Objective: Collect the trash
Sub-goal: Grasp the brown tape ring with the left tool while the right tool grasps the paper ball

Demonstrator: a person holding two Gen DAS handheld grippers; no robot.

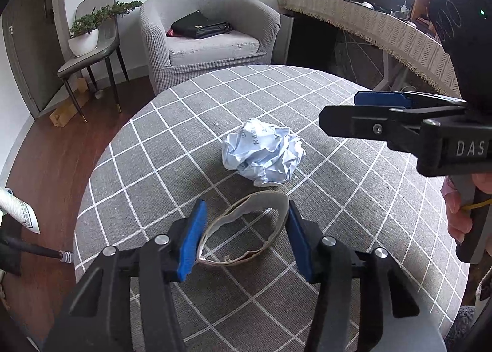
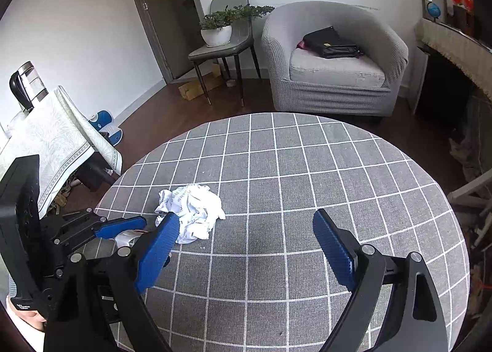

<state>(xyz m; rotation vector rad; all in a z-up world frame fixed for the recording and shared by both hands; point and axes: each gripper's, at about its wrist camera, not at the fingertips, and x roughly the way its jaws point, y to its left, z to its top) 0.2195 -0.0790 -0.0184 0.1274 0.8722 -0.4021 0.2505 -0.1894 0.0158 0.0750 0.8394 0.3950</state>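
Note:
A squashed cardboard ring [image 1: 246,229] lies on the round table with the grey checked cloth [image 1: 353,213]. My left gripper [image 1: 244,233] straddles it, a blue pad on each side touching or nearly touching the ring, which is deformed between them. A crumpled white paper ball [image 1: 264,155] lies just beyond it; it also shows in the right wrist view [image 2: 192,213]. My right gripper [image 2: 246,250] is open and empty above the table, to the right of the paper ball. It shows from the side in the left wrist view [image 1: 338,112]. The left gripper shows in the right wrist view [image 2: 123,229].
A grey armchair [image 2: 332,75] with a black bag [image 2: 332,42] stands beyond the table. A chair with a potted plant [image 2: 220,30] stands by the door. A cloth-covered side table [image 2: 46,142] is at the left, a long desk [image 1: 384,29] at the right.

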